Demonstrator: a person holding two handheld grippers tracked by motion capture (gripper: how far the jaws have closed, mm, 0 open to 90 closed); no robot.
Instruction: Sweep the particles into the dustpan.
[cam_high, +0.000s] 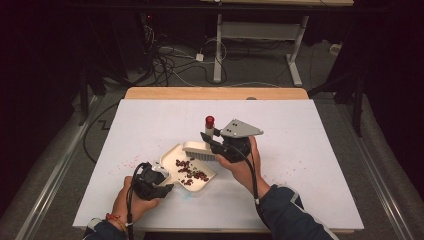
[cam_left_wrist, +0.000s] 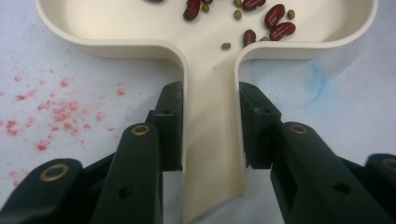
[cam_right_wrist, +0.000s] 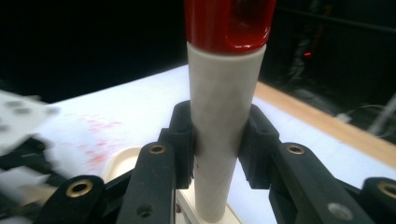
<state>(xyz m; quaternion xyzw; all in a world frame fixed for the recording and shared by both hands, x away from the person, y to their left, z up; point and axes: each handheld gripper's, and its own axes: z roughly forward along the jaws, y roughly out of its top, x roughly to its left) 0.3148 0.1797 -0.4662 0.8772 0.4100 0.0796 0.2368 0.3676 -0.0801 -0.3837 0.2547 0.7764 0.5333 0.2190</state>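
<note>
The dustpan (cam_high: 172, 159) lies near the middle of the white table (cam_high: 310, 165), red and green beans (cam_high: 191, 171) heaped toward its near side. The left gripper (cam_left_wrist: 210, 126) is clamped on the pan's handle (cam_left_wrist: 212, 154); the right gripper (cam_right_wrist: 217, 140) is closed on the red-capped handle (cam_right_wrist: 224, 116) of the brush (cam_high: 197, 149) at the pan's far edge. A hard sweep could flick beans over the low rim, or tip the pan if the handle twists.

Dim room, black surroundings; the white desk (cam_high: 300, 150) is evenly lit from above. Glare on the brush's red cap (cam_right_wrist: 229, 23); blur at left of the right gripper view.
</note>
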